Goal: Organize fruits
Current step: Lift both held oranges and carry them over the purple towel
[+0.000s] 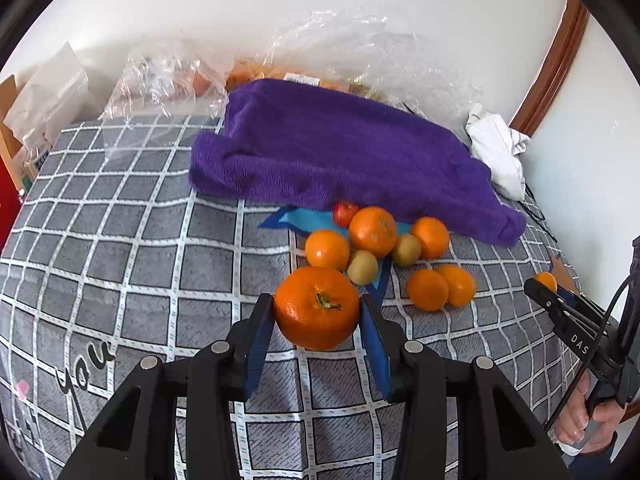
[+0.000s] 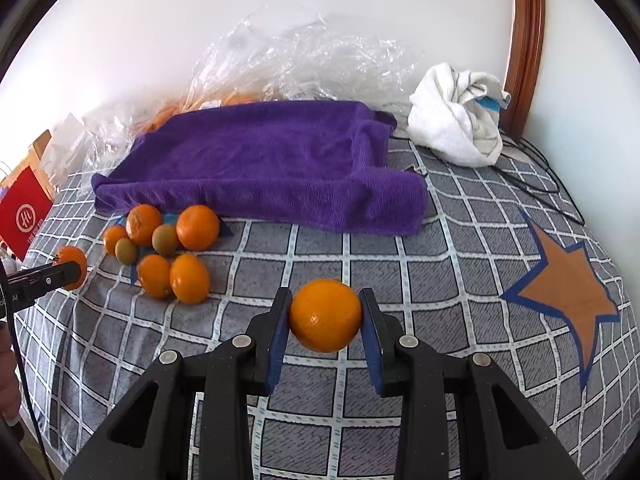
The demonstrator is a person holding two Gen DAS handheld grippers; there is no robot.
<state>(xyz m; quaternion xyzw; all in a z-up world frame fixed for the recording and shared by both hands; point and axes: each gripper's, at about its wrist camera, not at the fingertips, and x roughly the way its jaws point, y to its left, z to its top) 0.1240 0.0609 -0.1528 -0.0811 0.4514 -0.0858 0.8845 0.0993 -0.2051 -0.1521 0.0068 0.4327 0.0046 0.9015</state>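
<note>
Left gripper (image 1: 317, 312): gripping a stemmed orange (image 1: 317, 307), lower centre.
Right gripper (image 2: 325, 316): gripping another orange (image 2: 325, 315), lower centre.

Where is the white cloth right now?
In the right wrist view the white cloth lies bunched at the far right of the bed, beside the wooden frame and just right of the purple towel.

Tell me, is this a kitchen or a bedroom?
Probably a bedroom. The fruit lies on a soft checked blanket like a bed cover, a wooden frame like a headboard stands by the wall, and a purple towel is spread on top.
</note>
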